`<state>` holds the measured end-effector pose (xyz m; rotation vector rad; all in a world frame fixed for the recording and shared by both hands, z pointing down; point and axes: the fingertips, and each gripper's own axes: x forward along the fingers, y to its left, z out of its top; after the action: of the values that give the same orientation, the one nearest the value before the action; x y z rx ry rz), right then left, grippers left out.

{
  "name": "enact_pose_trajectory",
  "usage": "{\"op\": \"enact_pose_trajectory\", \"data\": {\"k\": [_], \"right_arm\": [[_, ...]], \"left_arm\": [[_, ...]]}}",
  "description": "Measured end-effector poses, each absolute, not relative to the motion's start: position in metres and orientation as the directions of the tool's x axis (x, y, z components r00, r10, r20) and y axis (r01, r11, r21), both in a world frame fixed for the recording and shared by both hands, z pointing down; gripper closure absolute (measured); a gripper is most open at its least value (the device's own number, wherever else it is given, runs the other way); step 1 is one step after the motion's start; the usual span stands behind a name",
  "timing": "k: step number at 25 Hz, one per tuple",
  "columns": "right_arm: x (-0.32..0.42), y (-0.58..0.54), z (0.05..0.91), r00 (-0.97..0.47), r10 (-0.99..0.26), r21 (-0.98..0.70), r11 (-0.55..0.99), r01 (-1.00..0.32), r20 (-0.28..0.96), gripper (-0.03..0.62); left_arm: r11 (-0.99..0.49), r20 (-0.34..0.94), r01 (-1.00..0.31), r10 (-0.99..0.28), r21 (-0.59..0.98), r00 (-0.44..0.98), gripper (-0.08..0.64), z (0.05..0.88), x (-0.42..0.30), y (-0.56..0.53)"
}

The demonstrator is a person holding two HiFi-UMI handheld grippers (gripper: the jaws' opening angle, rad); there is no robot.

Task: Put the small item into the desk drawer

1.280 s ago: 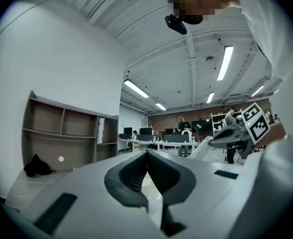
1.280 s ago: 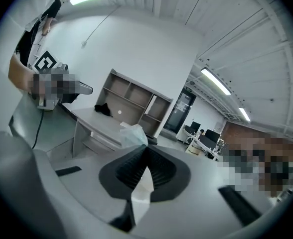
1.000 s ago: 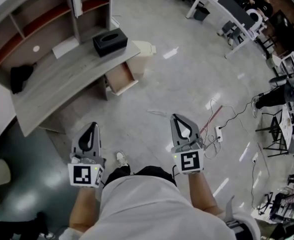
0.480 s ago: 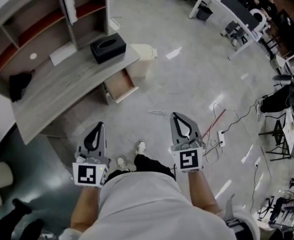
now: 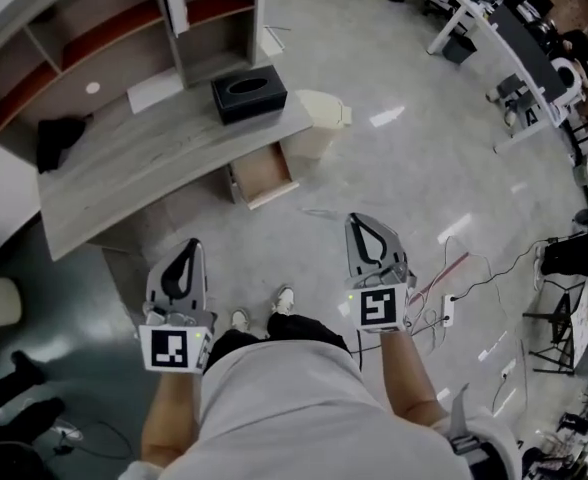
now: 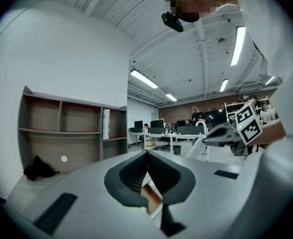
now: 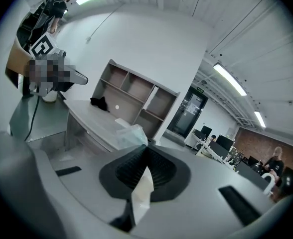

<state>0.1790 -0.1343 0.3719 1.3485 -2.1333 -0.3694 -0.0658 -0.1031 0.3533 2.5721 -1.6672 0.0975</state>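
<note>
L gripper (image 5: 193,245), R gripper (image 5: 357,220) – b/w square marker on each cube.

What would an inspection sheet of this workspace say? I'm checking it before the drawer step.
Surface: grey desk with shelf unit.
Job's things: drawer open under the desk; small white item between the right jaws.
Clutter: black tissue box, white sheet, black cloth on the desk; cream bin beside it.
Grippers: left gripper shut, empty; right gripper shut on the item.
Cables: cables, power strip on the floor.
Surroundings: office desks, people far off.
</note>
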Motion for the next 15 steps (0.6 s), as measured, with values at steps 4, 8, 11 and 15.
{"op": "enact_pose_trajectory", "data": {"k": [4, 8, 11, 15], "right_arm": [[0.186, -0.156, 0.403, -0.340, -0.861, 0.506, 0.500, -0.703, 0.378, 0.569], [0.191, -0.172, 0.429, -0.366, -0.831, 0.518, 0.550, -0.655, 0.419, 0.569], [0.187, -0.191, 0.455, -0.380, -0.816, 0.531, 0.573, -0.624, 0.435, 0.569], [0.180, -0.213, 0.493, -0.396, -0.782, 0.529, 0.619, -0.581, 0.481, 0.569]], "left_arm": [[-0.352, 0.132, -0.936, -0.927, 0.016, 0.351, 0.542, 0.367, -0.070, -0.111], [-0.331, 0.177, -0.943, -0.927, 0.020, 0.330, 0.541, 0.380, -0.055, -0.108], [-0.327, 0.204, -0.945, -0.924, 0.021, 0.324, 0.541, 0.397, -0.043, -0.114], [-0.311, 0.245, -0.950, -0.919, 0.028, 0.309, 0.541, 0.415, -0.037, -0.119]]}}
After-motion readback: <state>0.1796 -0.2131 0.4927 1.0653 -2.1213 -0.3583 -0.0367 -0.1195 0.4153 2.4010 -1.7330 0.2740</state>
